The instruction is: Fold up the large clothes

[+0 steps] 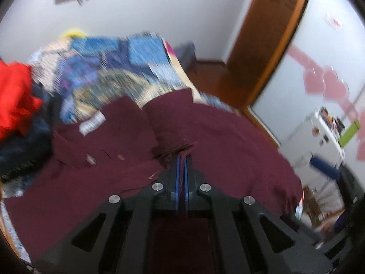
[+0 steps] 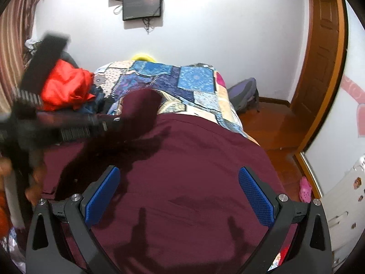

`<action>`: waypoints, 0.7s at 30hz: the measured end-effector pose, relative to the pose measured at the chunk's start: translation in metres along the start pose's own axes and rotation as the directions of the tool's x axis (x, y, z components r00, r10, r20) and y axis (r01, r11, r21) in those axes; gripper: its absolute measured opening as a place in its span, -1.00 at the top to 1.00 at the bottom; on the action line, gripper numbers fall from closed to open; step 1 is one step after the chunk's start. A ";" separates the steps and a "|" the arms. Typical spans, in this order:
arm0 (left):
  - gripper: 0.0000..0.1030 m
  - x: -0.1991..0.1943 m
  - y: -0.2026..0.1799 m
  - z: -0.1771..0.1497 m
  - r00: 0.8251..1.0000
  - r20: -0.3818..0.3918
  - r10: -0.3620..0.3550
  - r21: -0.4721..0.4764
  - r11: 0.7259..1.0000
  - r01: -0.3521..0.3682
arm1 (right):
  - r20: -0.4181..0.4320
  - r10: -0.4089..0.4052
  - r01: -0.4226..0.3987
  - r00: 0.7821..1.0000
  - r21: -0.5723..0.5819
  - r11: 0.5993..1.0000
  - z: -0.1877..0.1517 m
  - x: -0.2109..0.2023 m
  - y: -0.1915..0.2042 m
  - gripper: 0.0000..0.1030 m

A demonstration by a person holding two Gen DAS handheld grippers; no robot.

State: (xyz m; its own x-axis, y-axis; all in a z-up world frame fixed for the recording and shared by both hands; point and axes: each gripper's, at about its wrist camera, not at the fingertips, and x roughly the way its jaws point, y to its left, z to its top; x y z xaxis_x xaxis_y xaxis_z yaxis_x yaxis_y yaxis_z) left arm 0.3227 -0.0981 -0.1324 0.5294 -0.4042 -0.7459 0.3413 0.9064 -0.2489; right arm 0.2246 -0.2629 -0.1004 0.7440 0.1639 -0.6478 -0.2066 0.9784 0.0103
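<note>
My left claw (image 1: 181, 171) is clamped on a fold of the maroon shirt (image 1: 228, 141) spread over the bed beneath it, my right claw (image 2: 180, 189) gapes above the cloth, and I fear the thin pinch slipping mid-fold, with blur hiding the sleeve ahead

- A maroon shirt (image 1: 228, 137) lies spread wide, below and ahead of both tools.
- Its collar, buttons and white label lie ahead-left of the left tool.
- One sleeve (image 2: 141, 105) is lifted ahead-left of the right tool, its edge pinched.
</note>
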 end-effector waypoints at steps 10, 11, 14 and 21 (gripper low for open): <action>0.60 -0.018 -0.033 -0.025 0.995 -0.090 -0.049 0.122 0.991 0.060 | -0.045 0.019 -0.016 0.999 0.077 0.997 -0.001 0.010 -0.022 -1.00; 0.47 -0.032 -0.034 -0.023 0.998 -0.050 -0.032 0.142 0.989 0.038 | -0.042 0.022 -0.019 0.999 0.083 0.996 -0.001 0.008 -0.024 -1.00; 0.10 -0.061 -0.029 -0.019 0.999 0.041 0.018 0.153 0.988 -0.024 | -0.033 0.057 -0.053 0.998 0.110 0.993 0.003 0.006 -0.026 -1.00; 0.04 -0.115 0.050 -0.024 0.972 0.126 0.197 0.051 0.977 -0.205 | -0.086 0.164 -0.147 0.983 0.176 0.973 0.017 0.033 -0.029 -1.00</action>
State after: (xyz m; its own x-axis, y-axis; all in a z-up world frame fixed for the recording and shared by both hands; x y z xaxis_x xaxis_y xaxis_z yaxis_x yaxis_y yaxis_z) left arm 0.2602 -0.0032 -0.0736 0.6799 -0.2295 -0.6964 0.2650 0.9625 -0.0585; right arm 0.2658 -0.2834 -0.1096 0.6423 0.3110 -0.7005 -0.1986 0.9503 0.2398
